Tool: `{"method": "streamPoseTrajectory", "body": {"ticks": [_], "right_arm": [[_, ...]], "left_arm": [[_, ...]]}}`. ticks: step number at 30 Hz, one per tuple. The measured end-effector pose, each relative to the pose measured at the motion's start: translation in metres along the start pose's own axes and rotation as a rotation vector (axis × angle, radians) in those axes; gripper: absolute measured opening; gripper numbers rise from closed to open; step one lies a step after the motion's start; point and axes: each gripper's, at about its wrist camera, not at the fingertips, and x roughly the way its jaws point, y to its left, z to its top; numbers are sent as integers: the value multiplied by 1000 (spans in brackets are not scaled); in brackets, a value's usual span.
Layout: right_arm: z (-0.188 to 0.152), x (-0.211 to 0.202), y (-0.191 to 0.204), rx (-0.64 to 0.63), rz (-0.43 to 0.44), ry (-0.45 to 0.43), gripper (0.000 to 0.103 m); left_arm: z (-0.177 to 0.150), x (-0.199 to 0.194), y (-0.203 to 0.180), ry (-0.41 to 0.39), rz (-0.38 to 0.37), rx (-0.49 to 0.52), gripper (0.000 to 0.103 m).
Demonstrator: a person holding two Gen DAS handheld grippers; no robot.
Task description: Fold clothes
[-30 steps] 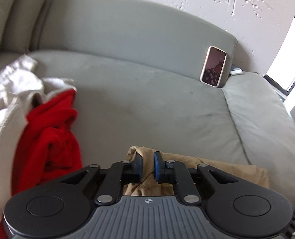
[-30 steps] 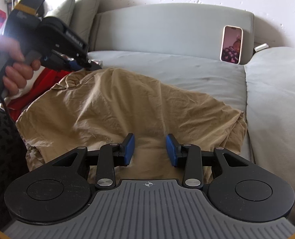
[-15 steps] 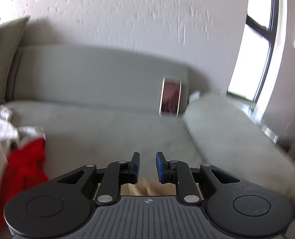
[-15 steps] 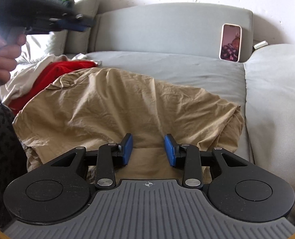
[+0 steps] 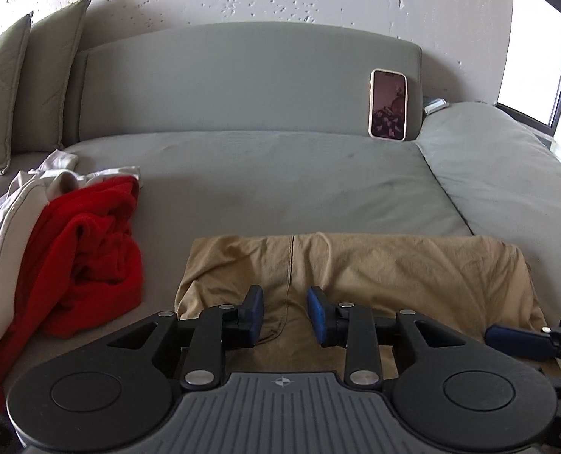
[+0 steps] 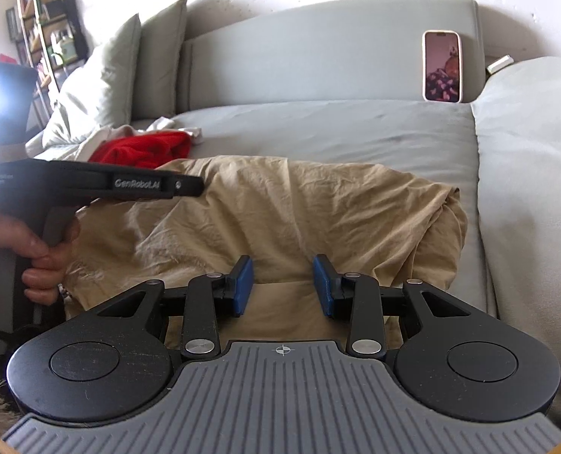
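A tan garment (image 5: 375,265) lies folded in a wide band on the grey couch seat (image 5: 280,174), one seam running toward me. My left gripper (image 5: 285,314) hovers low over its near edge. Its jaws are opening and the cloth lies under them, not pinched. My right gripper (image 6: 283,287) stands open over the near edge of the same tan garment (image 6: 280,204), with nothing between its pads. One blue finger (image 5: 518,340) of the right gripper shows at the lower right of the left wrist view. A hand (image 6: 42,261) holds the left tool at the left of the right wrist view.
A red garment (image 5: 91,249) and cream clothes (image 5: 4,234) are heaped on the left of the seat. A phone (image 5: 389,104) leans on the backrest, with green cushions (image 5: 34,87) at the far left. A padded section (image 5: 507,174) rises on the right.
The left gripper let go of the tan cloth's raised corner, swung up, then came down over the near edge. The cloth now lies folded flat. The right gripper has hardly moved.
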Motion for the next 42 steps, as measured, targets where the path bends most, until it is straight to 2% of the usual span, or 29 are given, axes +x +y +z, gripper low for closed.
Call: {"method": "streamPoseTrajectory", "body": {"ticks": [5,9,13,16,18,23,29,31,33,34,39,42], "right_arm": [[2,-1,-3,21,9,-1,38],[9,-13,-18,145,48,-67,37],[19,-27,-41,255,15,-170,37],[26,-29,-55,305,-53,-204,40],[30,-26,-64,339,-97,-195,49],[35,-20,-87,462,-127,-185,55],[37,-18,-104,536,-189,-195,55],[36,-17,-110,558,-201,-180,51],[36,-14,-110,560,-193,-159,42],[36,-12,-110,557,-186,-148,41],[40,2,-104,531,-151,-92,45],[39,10,-99,527,-132,-50,44]], "left_arm": [[-5,-1,-2,11,8,21,31],[-7,3,-2,6,10,24,31],[-8,4,-2,2,8,22,31],[-9,5,-3,-2,10,23,31],[-10,5,-3,-3,9,21,31],[-10,6,-3,-5,9,16,31],[-9,7,-2,-6,7,7,31],[-10,8,-2,-7,8,8,31],[-10,8,-2,-8,9,10,31],[-10,8,-2,-8,10,10,31],[-10,8,-2,-10,12,14,31],[-10,8,-2,-12,11,16,31]]}}
